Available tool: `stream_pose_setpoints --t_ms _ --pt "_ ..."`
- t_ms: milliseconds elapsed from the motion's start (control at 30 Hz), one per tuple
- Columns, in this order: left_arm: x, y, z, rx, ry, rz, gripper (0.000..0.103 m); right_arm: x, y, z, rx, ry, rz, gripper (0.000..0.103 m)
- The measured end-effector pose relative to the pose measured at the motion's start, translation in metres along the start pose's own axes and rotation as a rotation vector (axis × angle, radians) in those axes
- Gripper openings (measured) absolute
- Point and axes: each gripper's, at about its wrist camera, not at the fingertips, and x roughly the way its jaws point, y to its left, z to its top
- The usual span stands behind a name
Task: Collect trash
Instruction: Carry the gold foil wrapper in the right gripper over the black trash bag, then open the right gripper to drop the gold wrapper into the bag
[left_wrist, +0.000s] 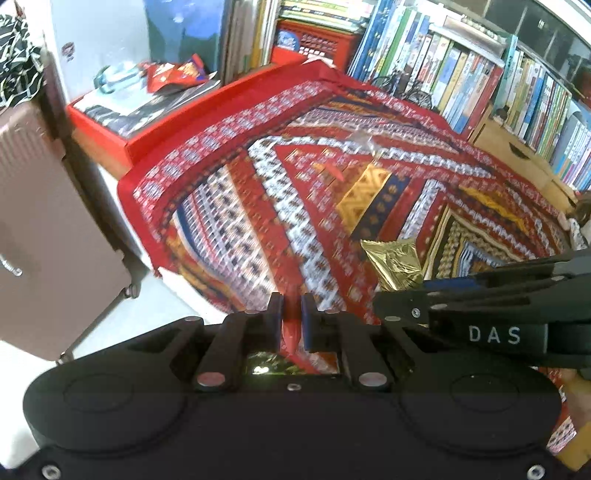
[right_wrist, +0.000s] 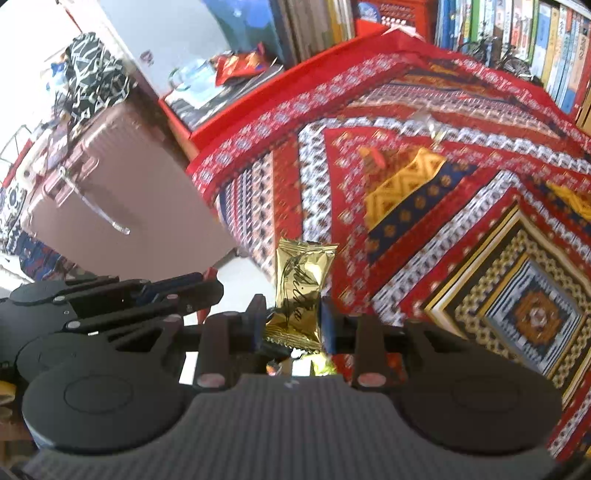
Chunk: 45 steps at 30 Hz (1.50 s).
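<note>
My right gripper (right_wrist: 293, 319) is shut on a gold foil wrapper (right_wrist: 301, 291) and holds it upright above the near edge of the patterned red cloth (right_wrist: 424, 221). The wrapper also shows in the left wrist view (left_wrist: 395, 264), beside the right gripper (left_wrist: 480, 306). My left gripper (left_wrist: 291, 314) is shut on a thin red scrap (left_wrist: 291, 328). On the cloth lie a small red-orange wrapper (right_wrist: 373, 157) and a clear crumpled wrapper (right_wrist: 430, 123); both also show in the left wrist view, red (left_wrist: 334, 171) and clear (left_wrist: 364, 140).
A pink suitcase (right_wrist: 110, 199) stands left of the table. A red box (left_wrist: 110, 122) at the back left holds papers, a cup and a red snack bag (left_wrist: 173, 74). Bookshelves (left_wrist: 480, 74) line the far side.
</note>
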Motion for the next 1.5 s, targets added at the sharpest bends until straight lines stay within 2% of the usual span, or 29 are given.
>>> stream_pose_setpoints --t_ms 533,933,1000,1067,1167,1300,1500 --pt "0.005 0.059 -0.072 -0.061 0.095 0.015 0.01 0.041 0.046 -0.063 -0.014 0.092 0.01 0.036" --pt "0.02 0.081 -0.087 -0.099 0.134 -0.016 0.011 0.064 0.053 -0.068 -0.035 0.137 -0.02 0.039" --pt "0.022 0.082 -0.086 -0.101 0.135 -0.01 0.015 0.066 0.053 -0.068 -0.03 0.139 -0.021 0.042" --pt "0.023 0.083 -0.085 -0.107 0.135 -0.008 0.015 0.068 0.053 -0.067 -0.026 0.142 -0.024 0.055" --pt "0.025 0.085 -0.084 -0.109 0.133 -0.001 0.025 0.07 0.052 -0.067 -0.02 0.147 -0.021 0.06" --pt "0.026 0.086 -0.082 -0.11 0.131 0.013 0.036 0.072 0.051 -0.066 -0.011 0.151 -0.028 0.061" --pt "0.024 0.084 -0.074 -0.102 0.116 0.027 0.045 0.066 0.045 -0.064 0.023 0.135 -0.036 0.063"
